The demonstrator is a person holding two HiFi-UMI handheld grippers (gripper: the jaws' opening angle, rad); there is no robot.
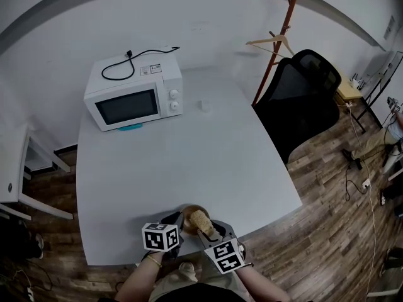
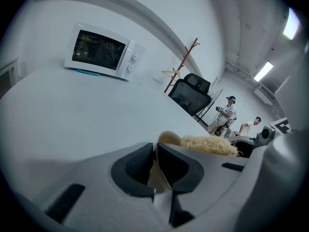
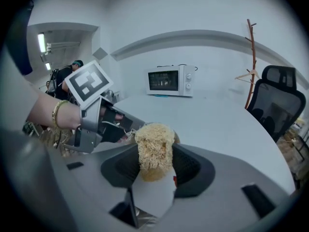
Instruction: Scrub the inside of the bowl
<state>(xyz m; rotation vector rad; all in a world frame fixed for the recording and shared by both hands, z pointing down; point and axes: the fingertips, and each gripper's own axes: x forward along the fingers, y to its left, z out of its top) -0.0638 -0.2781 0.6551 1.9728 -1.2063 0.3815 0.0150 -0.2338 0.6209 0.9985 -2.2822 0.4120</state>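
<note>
Left gripper point(image 2: 155, 166): jaws nearly together, pinching the thin cream wall of the bowl point(image 2: 166, 139). The rim stands up between the two pads, with one pad inside the wall and one outside. The grip looks firm, and the bowl is held as an anchor at the near edge of the table point(image 1: 189, 150).

Ahead of the left jaws and to their right: the fibrous straw-coloured scrubber point(image 2: 210, 145), level with the bowl's rim. From the head view it lies over the bowl's mouth. I cannot tell whether it touches the inner surface.

Right gripper point(image 3: 153, 166): jaws closed on the lower half of the scrubber. The upper half stands proud beyond the jaw tips. A sliver of the bowl shows just behind it, and the left gripper sits to the left of these jaws, close by.

Microwave point(image 1: 133, 96): far ahead of both grippers, not involved.

Judgement: this is the scrubbing step proper, or its very start, with the bowl braced and the scrubber at the opening.

Next move calls for:
- pressing the free end of the scrubber down onto the inner wall and sweeping it round;
- keeping the left pinch steady so the bowl does not turn or tip;
- keeping the sweep clear of the left pad inside the rim.
</note>
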